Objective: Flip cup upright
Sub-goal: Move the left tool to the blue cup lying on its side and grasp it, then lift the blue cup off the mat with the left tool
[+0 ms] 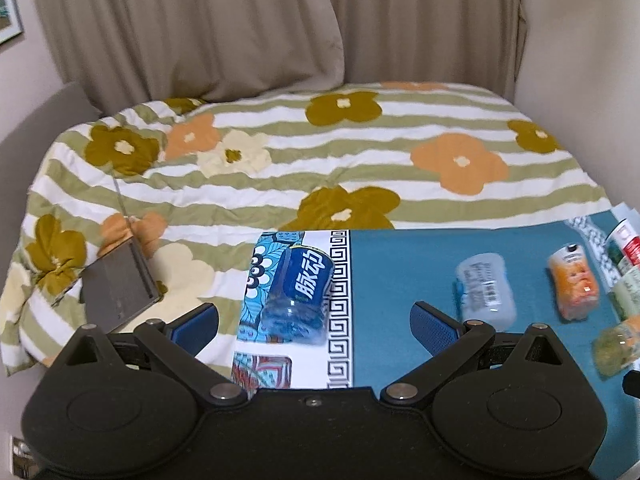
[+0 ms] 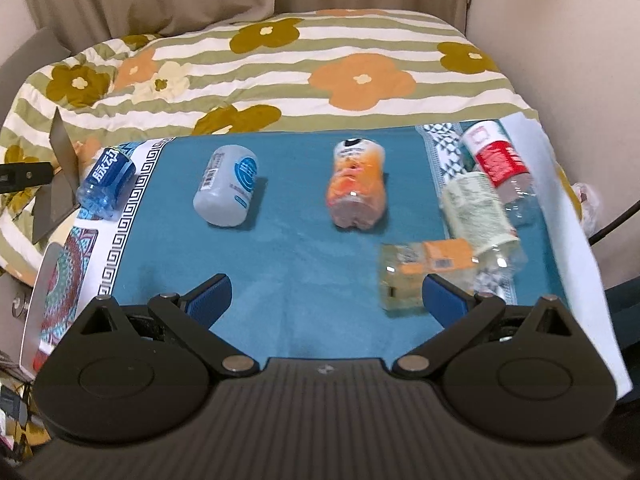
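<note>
Several plastic bottles lie on their sides on a teal cloth (image 2: 296, 216). A blue-labelled bottle (image 1: 299, 296) lies at the cloth's left border, just ahead of my open, empty left gripper (image 1: 314, 320); it also shows in the right wrist view (image 2: 105, 185). A grey-white bottle (image 2: 228, 190) and an orange bottle (image 2: 357, 184) lie mid-cloth, well ahead of my open, empty right gripper (image 2: 326, 296). A yellow-orange bottle (image 2: 420, 274) lies by my right finger (image 2: 444, 298). No cup is visible.
A pale green-labelled bottle (image 2: 478, 208) and a red-labelled bottle (image 2: 498, 162) lie at the cloth's right edge. A grey flat device (image 1: 118, 290) rests on the flowered striped blanket (image 1: 320, 152) to the left. Beige curtains and walls stand behind.
</note>
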`<move>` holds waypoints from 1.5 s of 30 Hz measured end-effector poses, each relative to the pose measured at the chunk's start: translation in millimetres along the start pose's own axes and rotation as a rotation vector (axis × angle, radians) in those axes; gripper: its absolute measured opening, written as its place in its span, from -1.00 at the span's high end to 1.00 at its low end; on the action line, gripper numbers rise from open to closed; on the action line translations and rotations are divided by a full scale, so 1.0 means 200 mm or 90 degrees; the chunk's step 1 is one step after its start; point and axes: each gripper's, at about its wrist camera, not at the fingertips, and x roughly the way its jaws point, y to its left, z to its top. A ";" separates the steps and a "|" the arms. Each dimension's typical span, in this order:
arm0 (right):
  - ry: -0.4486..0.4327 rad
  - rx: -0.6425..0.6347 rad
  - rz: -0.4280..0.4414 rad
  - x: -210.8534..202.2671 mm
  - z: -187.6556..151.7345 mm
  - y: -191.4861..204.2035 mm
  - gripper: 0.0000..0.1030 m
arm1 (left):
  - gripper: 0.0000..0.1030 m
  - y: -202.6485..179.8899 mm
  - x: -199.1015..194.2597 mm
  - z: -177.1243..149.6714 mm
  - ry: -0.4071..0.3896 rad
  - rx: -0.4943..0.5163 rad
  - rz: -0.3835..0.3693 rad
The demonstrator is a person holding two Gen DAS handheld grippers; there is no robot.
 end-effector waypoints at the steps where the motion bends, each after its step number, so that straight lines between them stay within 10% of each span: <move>1: 0.004 0.006 -0.001 0.03 0.01 0.03 -1.00 | -1.00 0.02 0.04 0.01 0.007 0.006 -0.003; 19: 0.081 0.059 -0.057 0.36 0.08 0.26 -1.00 | -0.77 0.17 0.71 0.10 0.148 0.054 -0.095; 24: 0.088 0.074 -0.064 0.37 0.07 0.27 -1.00 | -0.28 0.17 0.78 0.10 0.172 0.061 -0.100; 45: 0.051 0.076 -0.043 0.24 0.04 0.15 -1.00 | -0.24 0.07 0.50 0.10 0.119 0.057 -0.094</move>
